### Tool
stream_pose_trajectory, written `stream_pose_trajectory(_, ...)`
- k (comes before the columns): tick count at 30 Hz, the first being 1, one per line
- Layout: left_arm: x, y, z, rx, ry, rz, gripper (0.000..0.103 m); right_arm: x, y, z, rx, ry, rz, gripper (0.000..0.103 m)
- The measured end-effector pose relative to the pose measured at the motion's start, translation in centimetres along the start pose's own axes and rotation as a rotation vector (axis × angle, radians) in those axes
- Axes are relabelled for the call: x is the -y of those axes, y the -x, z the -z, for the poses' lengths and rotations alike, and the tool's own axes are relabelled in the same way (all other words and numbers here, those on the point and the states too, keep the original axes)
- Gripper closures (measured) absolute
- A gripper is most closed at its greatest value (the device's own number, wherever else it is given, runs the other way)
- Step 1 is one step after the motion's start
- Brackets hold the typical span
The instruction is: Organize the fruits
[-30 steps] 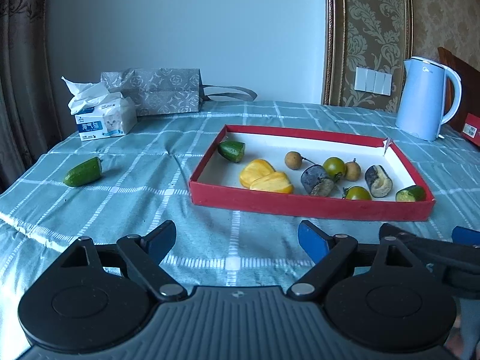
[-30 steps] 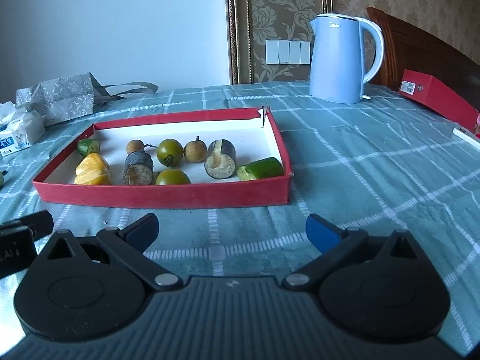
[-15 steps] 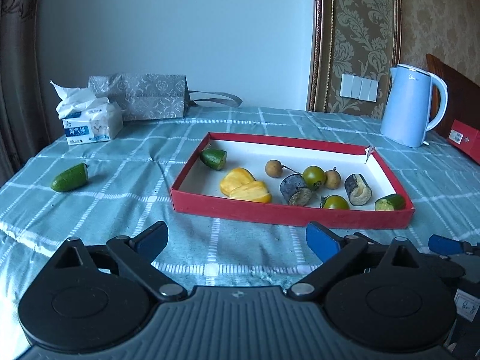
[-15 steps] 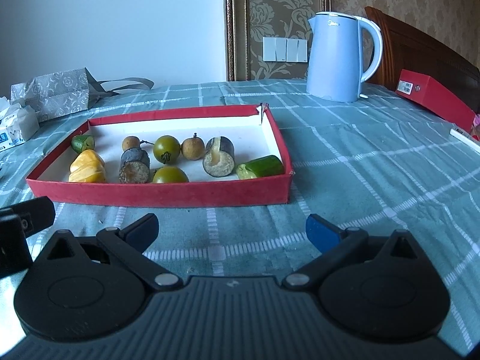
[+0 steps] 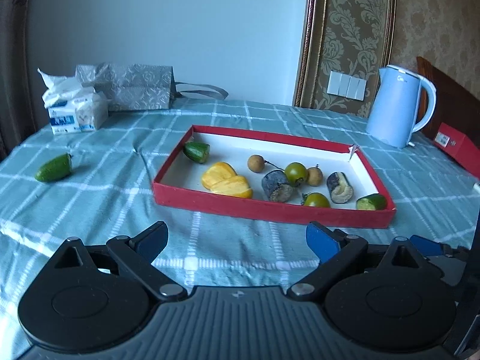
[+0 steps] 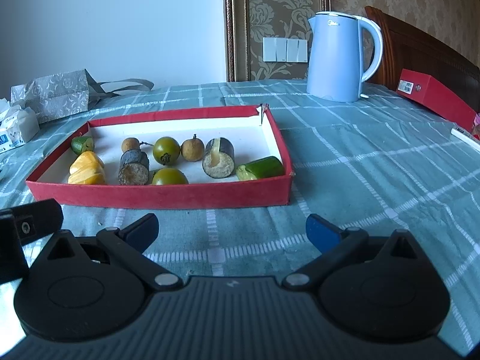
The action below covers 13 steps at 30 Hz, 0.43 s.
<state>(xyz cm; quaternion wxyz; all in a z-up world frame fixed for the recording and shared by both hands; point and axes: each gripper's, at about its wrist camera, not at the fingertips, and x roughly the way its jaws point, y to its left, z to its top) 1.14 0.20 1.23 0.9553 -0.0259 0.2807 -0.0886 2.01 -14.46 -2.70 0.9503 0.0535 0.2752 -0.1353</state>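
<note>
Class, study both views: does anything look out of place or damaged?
One green fruit piece lies alone on the tablecloth, left of the red tray holding the others. The tray's far right corner looks torn.

Red tray [image 5: 264,207] holds mixed fruit pieces; green cucumber piece [image 5: 54,167] lies outside, well left

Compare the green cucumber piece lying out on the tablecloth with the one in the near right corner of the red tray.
The cucumber piece on the tablecloth lies outside the red tray, alone; the cucumber piece in the tray corner sits inside, against the near wall. The outside piece shows a rounded, tapered end; the corner piece shows a pale cut face. Both are dark green and lie on their sides.
</note>
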Motion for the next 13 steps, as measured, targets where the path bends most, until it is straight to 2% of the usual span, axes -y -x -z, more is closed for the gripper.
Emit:
stream_pose_trajectory(4, -0.09, -0.15, 0.02, -0.004, 0.014, -0.005, 0.0, 0.03, 0.07, -0.06, 0.005, 0.002, -0.008, 0.0)
stream_pose_trajectory(10, 0.27, -0.01, 0.11, 0.035, -0.037, -0.09, 0.0, 0.09, -0.04, 0.05, 0.003, 0.0, -0.011, 0.0)
stream_pose_trajectory(13, 0.36, -0.03, 0.1, 0.038, -0.053, -0.1, 0.0, 0.09, -0.23, 0.09, 0.0, -0.001, -0.01, 0.0)
